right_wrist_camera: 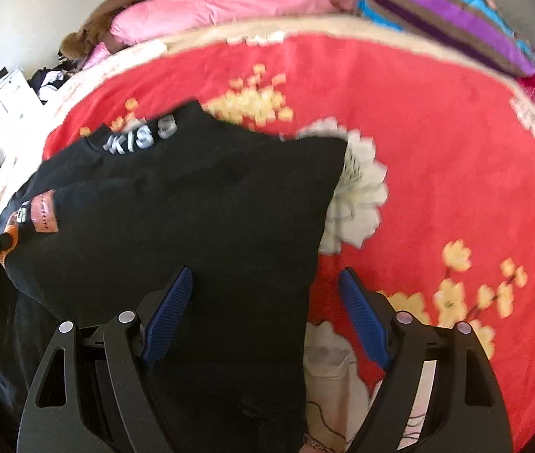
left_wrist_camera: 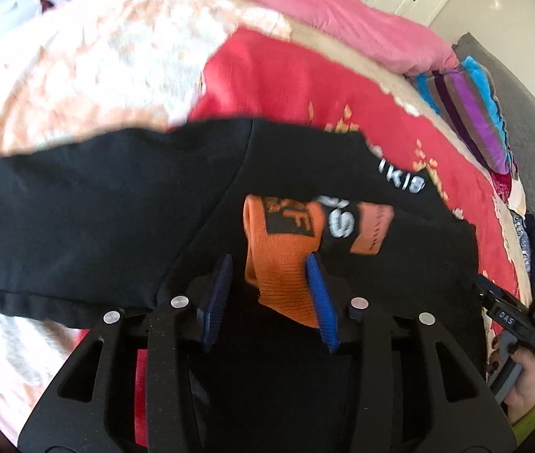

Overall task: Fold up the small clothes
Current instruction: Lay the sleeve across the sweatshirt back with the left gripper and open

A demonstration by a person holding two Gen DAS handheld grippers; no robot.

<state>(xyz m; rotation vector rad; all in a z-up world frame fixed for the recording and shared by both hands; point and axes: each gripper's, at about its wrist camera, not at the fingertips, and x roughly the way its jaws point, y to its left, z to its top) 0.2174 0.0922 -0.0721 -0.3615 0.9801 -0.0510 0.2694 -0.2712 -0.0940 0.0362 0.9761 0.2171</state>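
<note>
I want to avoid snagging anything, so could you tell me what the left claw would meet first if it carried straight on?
Most likely the orange cuff of the black garment, already lying between the left claw fingers; depth is unclear.

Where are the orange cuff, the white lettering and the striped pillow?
orange cuff (left_wrist_camera: 280, 264), left wrist view, ribbed knit between the fingers.
white lettering (right_wrist_camera: 139, 137), right wrist view, letters on the black garment.
striped pillow (right_wrist_camera: 452, 11), right wrist view, purple stripe.
</note>
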